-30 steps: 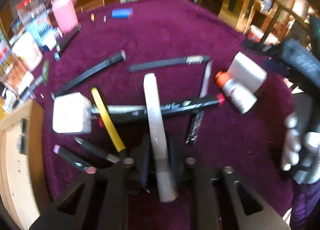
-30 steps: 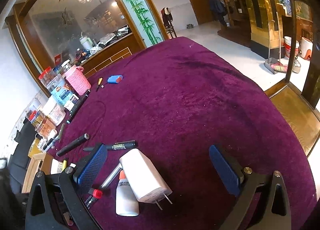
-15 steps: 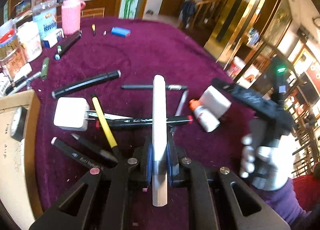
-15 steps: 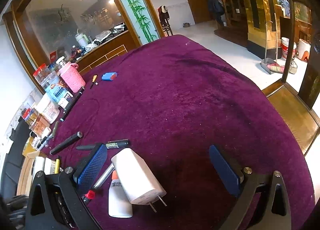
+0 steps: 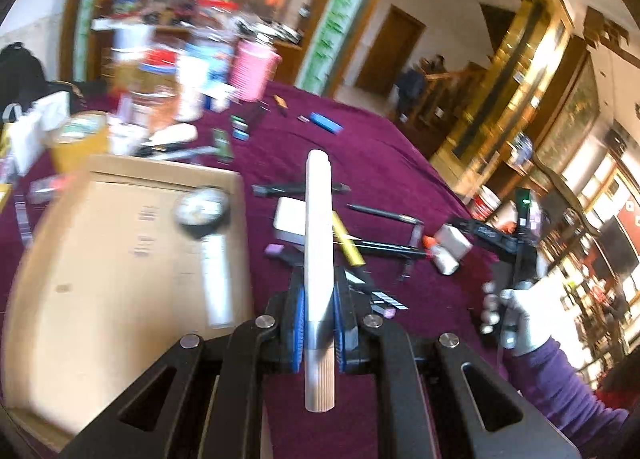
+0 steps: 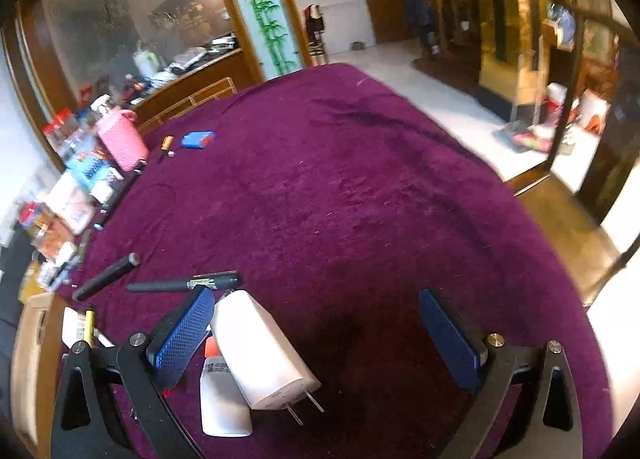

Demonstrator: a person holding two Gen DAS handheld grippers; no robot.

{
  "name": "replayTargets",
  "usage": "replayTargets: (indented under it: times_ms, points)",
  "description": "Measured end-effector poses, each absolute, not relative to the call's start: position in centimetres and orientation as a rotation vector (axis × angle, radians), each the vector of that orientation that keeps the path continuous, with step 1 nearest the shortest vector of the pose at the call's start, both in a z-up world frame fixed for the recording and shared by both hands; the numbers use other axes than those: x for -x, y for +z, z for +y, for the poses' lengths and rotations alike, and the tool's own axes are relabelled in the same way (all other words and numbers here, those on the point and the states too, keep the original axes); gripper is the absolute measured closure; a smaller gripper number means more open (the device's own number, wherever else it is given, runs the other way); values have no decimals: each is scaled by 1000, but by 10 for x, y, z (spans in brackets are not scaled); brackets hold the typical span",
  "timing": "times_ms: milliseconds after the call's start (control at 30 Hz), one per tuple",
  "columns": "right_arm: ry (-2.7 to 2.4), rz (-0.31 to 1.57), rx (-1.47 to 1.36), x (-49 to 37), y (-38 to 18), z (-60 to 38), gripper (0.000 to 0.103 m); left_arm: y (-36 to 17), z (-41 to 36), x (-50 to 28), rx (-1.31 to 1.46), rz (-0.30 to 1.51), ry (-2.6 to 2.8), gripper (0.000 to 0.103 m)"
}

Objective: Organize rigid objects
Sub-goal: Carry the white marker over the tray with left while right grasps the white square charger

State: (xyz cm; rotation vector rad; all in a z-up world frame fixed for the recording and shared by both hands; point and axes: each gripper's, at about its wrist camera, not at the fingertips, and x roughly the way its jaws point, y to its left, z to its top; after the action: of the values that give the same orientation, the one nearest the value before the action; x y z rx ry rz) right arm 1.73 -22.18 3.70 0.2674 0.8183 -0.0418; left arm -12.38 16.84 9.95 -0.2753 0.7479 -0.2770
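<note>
A pale wooden stick [image 5: 319,259] with a metal band near its ridged lower end stands nearly upright, raised above the purple bench [image 6: 360,199]. On the cloth lie black markers [image 6: 184,284], a yellow pen [image 5: 347,243], a white block [image 5: 290,219] and, side by side and touching, a white plug adapter [image 6: 262,355] with prongs and a small white bottle [image 6: 222,399] with an orange cap. A cardboard box [image 5: 112,259] sits at the left.

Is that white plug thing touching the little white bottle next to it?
Touching. In the right wrist view the white charger lies slantwise against the small white bottle, overlapping its orange-capped neck with no purple cloth visible between them.
</note>
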Motion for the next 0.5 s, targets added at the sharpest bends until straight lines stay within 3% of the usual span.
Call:
replayTargets:
  times_ms: [233, 500]
  points:
    - [127, 785, -189, -16, 90, -149, 0, 87, 245, 149, 369, 713, -158, 92]
    - [403, 949, -212, -34, 71, -50, 1, 79, 276, 168, 384, 696, -84, 91]
